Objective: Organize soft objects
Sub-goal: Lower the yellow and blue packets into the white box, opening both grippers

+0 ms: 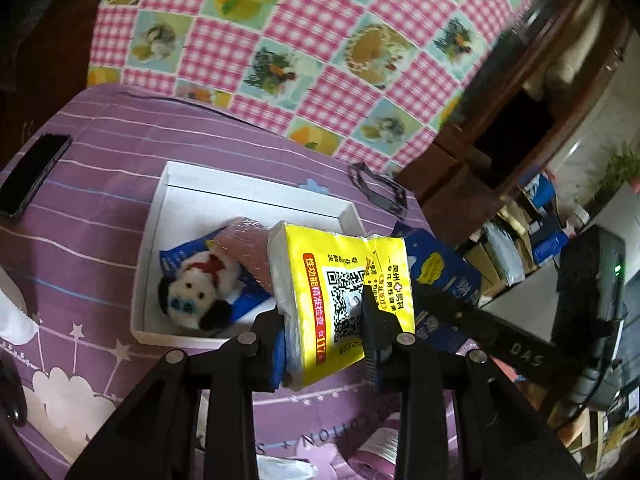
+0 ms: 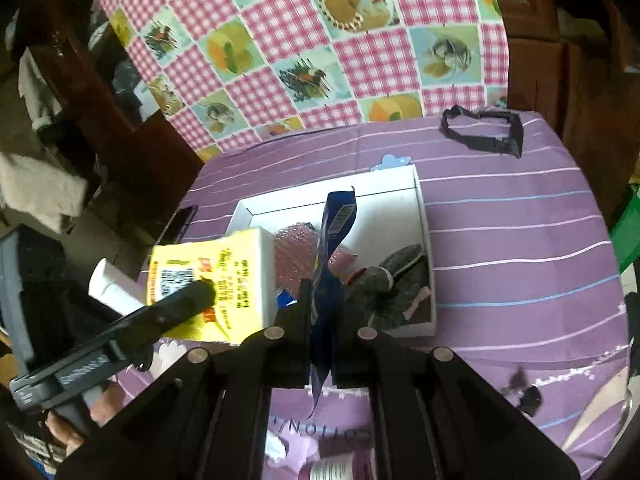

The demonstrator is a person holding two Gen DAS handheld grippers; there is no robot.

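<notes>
**Op A:** Right, I have both tools loaded. My left gripper (image 1: 326, 322) is clamped on the yellow plastic-wrapped pack of white tissues with the printed square code (image 1: 340, 300); the fingers pinch its two broad faces, so the soft pack stays flat instead of sagging.

**Op B:** And the right one?

**Op A:** My right gripper (image 2: 322, 316) is closed almost fully on the thin dark blue foil packet (image 2: 334, 240), held edge-on and standing upright between the fingers. A flat pouch like that only takes a narrow pinch, I think.

**Op B:** Where does it all sit against the box?

**Op A:** The shallow white cardboard box (image 1: 256, 196) lies on the purple striped cloth (image 1: 120, 160) covering the surface, toward its far edge. Both packs hang over the box's near side, not resting on anything. Inside already: a small white plush doll with black ears and a red bow (image 1: 196, 292) lying on another blue packet at the near left corner, a roll of pink bubble wrap (image 2: 292, 252) in the middle, and a grey fuzzy slipper-like piece (image 2: 394, 280) at the near right corner.

**Op B:** Room left?

**Op A:** The far half of the box floor looks bare, so I judge that is where these two belong. A black strap (image 2: 484, 134) lies on the cloth beyond the box, and a dark phone (image 1: 34, 174) near the left edge.
</notes>
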